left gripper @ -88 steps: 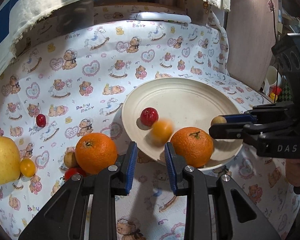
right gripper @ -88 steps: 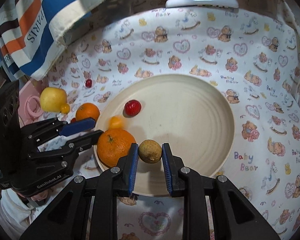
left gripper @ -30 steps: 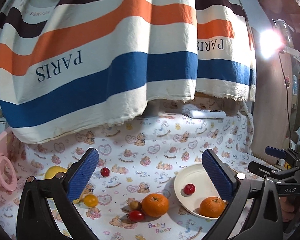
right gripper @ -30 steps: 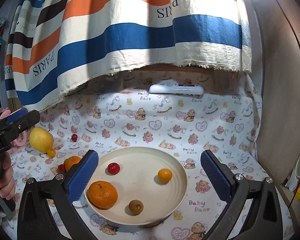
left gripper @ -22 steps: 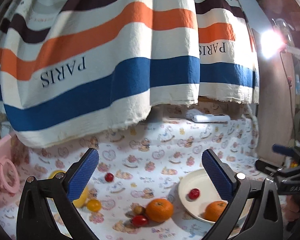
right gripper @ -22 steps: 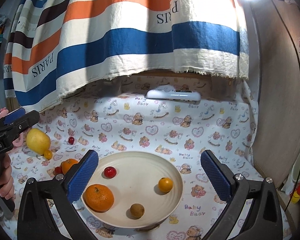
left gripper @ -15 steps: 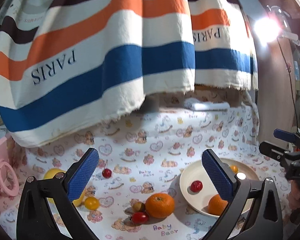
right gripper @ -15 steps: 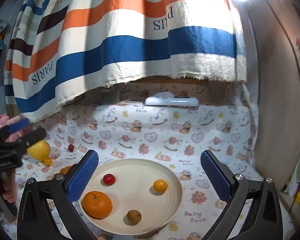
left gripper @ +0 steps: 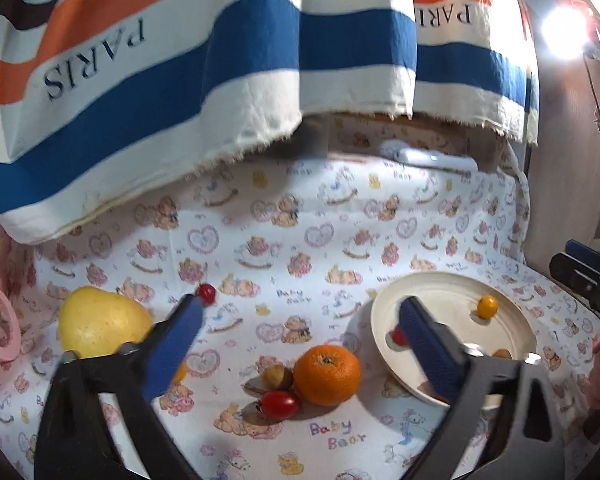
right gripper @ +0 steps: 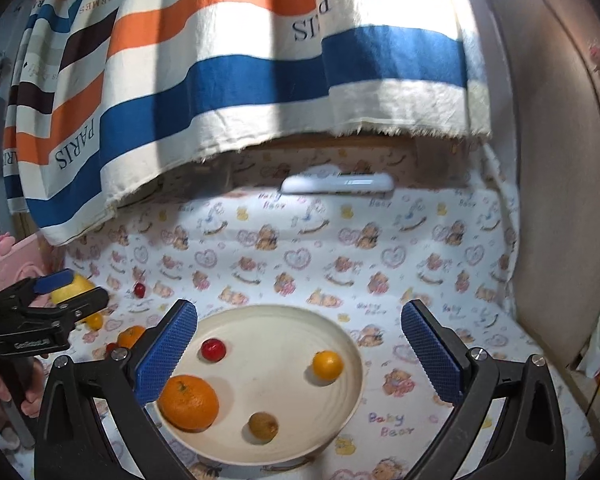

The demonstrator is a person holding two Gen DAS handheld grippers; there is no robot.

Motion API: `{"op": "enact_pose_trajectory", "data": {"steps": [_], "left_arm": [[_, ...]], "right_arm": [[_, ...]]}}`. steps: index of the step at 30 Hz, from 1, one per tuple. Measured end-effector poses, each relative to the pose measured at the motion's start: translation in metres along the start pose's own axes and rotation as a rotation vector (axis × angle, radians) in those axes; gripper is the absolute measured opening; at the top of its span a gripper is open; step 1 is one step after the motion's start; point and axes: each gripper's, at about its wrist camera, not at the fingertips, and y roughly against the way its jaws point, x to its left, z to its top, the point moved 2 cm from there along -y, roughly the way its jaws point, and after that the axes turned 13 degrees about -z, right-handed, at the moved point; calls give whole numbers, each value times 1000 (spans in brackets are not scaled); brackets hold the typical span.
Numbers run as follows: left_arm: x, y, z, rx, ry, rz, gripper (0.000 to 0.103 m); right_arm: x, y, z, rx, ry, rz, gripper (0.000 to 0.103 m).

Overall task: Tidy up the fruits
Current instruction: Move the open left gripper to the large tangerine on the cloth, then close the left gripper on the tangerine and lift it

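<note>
A striped towel (left gripper: 228, 80) marked PARIS hangs low over the back of a table spread with a teddy-bear cloth (left gripper: 300, 248), and a bright lamp (left gripper: 566, 32) glares from the upper right corner. A pink thing sits at the far left edge; I can't tell what it is.

On the cloth stands a cream plate (right gripper: 276, 360), already holding an orange (right gripper: 188, 402), a small red fruit (right gripper: 213, 349), a small yellow one (right gripper: 328, 365) and a brown one (right gripper: 263, 425).

Still out on the cloth, to the plate's left, are a second orange (left gripper: 327, 375), a brown fruit (left gripper: 277, 377) and a red tomato (left gripper: 280, 405) bunched together, a big yellow fruit (left gripper: 100, 322) further left, and a cherry (left gripper: 206, 293) behind it.

The left gripper (left gripper: 300, 344) hangs over that bunch, its jaws closing with nothing between the pads. The right gripper (right gripper: 300, 354) hovers above the plate, fingers wide apart and empty.

It looks like the sorting is about halfway, and the left hand is lining up its next pick. Likely that means dropping onto the second orange or one of its small neighbours, straddling just one so the others don't roll.
</note>
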Motion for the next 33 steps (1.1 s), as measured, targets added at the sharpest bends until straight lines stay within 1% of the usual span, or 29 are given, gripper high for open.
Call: {"op": "enact_pose_trajectory", "data": {"steps": [1,2,3,4,7,12,15,17,18,21,28,31,33], "left_arm": [[0,-4,-1,33,-5,0,70],[-1,-9,-2,77,-5,1,63],[0,-13,-4,106,3,-12,54],[1,-16,-7,124,16,-36,52],[0,-25,-13,182,18,-49,52],[-4,-34,-21,254,13,-81,52],[-6,-42,-27,292,0,-68,51],[-4,-46,-29,309,17,-77,49],[-1,-47,-29,312,37,-96,46],[3,-48,-29,315,59,-115,46],[-4,-54,-31,353,14,-103,49],[-5,-53,-32,353,4,-94,47],[-6,-50,-31,339,3,-103,46]], "right_arm": [[0,-1,-1,11,-3,10,102],[1,-2,-2,17,-4,14,102],[1,-3,-3,23,-3,18,102],[1,-4,-4,26,-2,18,102],[3,-4,-4,27,6,20,102],[9,-2,-5,18,33,21,102],[12,-2,-6,25,42,29,102],[12,-2,-7,28,46,33,102],[13,-2,-7,29,47,35,102],[13,-2,-7,30,50,35,102],[16,-4,-9,33,68,28,102],[17,-5,-10,37,79,23,102],[18,-6,-10,41,80,28,102]]}}
